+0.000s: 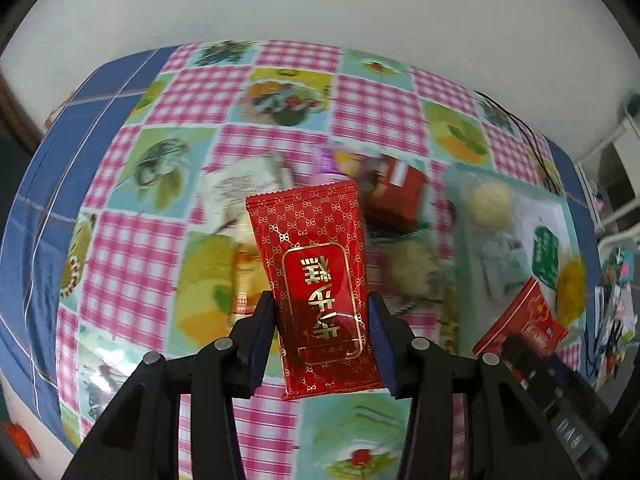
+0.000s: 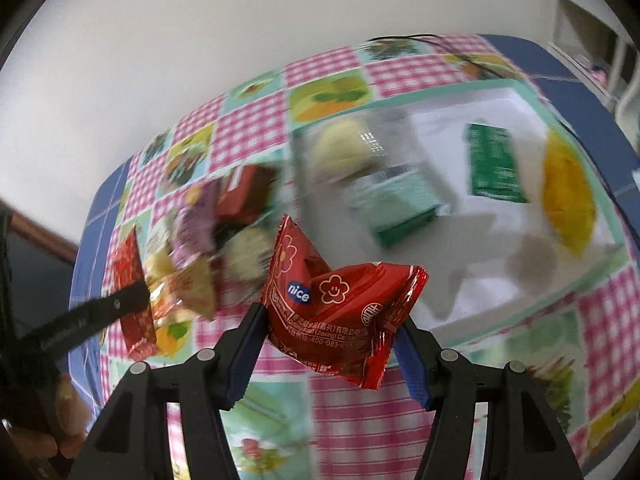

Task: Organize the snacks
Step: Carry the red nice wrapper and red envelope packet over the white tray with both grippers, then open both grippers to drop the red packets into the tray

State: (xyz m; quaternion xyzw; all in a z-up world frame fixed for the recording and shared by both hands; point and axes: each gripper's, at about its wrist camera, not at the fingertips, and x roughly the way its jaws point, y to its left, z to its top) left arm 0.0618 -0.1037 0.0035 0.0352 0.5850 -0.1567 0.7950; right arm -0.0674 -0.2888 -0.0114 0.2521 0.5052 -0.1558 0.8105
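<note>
One big table fills both views, under a shiny tablecloth [image 1: 192,92] made of pink checked squares and squares with fruit pictures, with a blue edge around it.

Next biggest is the flat tray [image 2: 448,92], pale green on the rim and white inside. It is blurry. In it lie a dark green packet [image 2: 496,164], a light green box-shaped pack [image 2: 404,208], a round pale yellow snack [image 2: 344,144] and a yellow oval snack [image 2: 568,200]. Near the front a round grey-white thing can be made out, but it is too blurry to name.

Beside the tray, on the cloth, sits a loose pile of snacks [image 1: 384,200]. It has a red box, a purple wrapper, a white packet and a crumbly round cake, all smeared by blur.

The left gripper [image 1: 320,320] is clamped on a long red packet [image 1: 316,272]. This packet is flat and shiny, with gold loops and gold letters, and it hangs in the air over the cloth by the pile.

The right gripper [image 2: 332,332] is clamped on a small red snack bag [image 2: 340,304]. The bag is crinkly foil, puffed and bent, with smiley flowers and a blue "nice" dot. It is up in the air, in front of the tray.
</note>
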